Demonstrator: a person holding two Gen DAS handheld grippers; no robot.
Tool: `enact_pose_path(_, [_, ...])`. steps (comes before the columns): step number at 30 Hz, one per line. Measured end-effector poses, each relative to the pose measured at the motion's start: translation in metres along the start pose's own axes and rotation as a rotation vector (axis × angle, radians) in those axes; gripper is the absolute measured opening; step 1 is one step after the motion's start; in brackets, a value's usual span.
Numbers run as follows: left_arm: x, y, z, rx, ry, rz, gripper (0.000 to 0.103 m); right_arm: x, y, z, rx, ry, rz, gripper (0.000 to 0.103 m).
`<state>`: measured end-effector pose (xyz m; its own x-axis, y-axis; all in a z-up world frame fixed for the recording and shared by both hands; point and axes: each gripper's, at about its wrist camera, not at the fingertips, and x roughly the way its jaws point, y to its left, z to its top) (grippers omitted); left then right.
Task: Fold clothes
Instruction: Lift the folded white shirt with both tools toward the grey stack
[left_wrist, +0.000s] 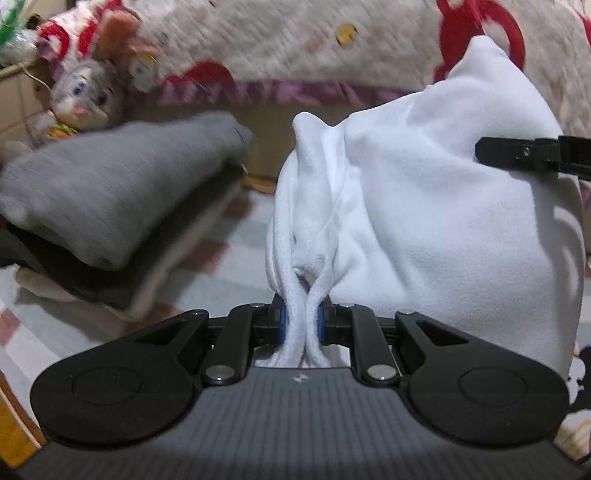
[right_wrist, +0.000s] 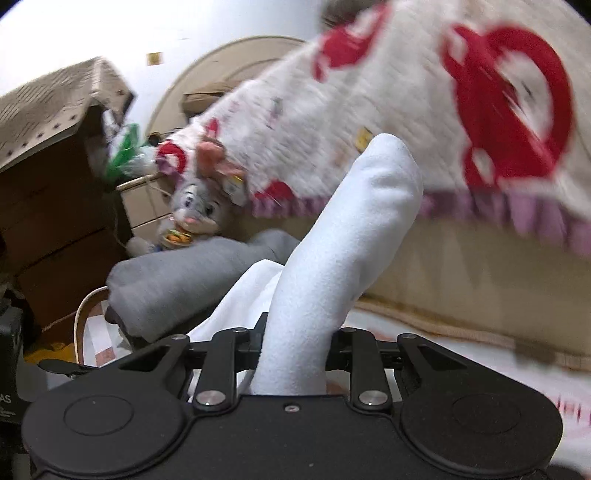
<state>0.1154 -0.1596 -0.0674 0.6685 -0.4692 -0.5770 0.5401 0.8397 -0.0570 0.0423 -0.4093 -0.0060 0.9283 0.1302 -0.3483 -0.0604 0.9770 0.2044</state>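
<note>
A white fleece garment (left_wrist: 424, 221) hangs bunched above the bed. My left gripper (left_wrist: 302, 321) is shut on several gathered folds of its edge, which run between the blue pads. At the right edge of the left wrist view a black finger (left_wrist: 517, 153) of my right gripper lies against the same cloth. In the right wrist view my right gripper (right_wrist: 295, 343) is shut on a thick roll of the white garment (right_wrist: 351, 229), which rises up and to the right from the jaws. The pads there are hidden by the cloth.
A stack of folded clothes with a grey piece on top (left_wrist: 110, 192) (right_wrist: 177, 288) lies at the left on the checked sheet (left_wrist: 229, 258). Behind it sit a plush rabbit (left_wrist: 85, 96) (right_wrist: 195, 210) and a red-patterned quilt (left_wrist: 295, 44) (right_wrist: 406, 110). Brown boxes (right_wrist: 55, 221) stand at the far left.
</note>
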Motion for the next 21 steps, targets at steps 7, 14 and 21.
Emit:
enact_pose_path(7, [-0.044, 0.076, 0.022, -0.133, -0.1, 0.025, 0.014, 0.025, 0.052, 0.056, -0.056, -0.017, 0.091, 0.028])
enact_pose_path(14, [-0.095, 0.126, 0.04, -0.079, -0.082, 0.087, 0.014, 0.056, 0.091, 0.084, 0.027, 0.04, 0.236, 0.027])
enact_pose_path(21, [-0.115, 0.179, 0.087, -0.125, -0.066, 0.081, 0.014, 0.071, 0.133, 0.123, 0.017, 0.057, 0.271, 0.027])
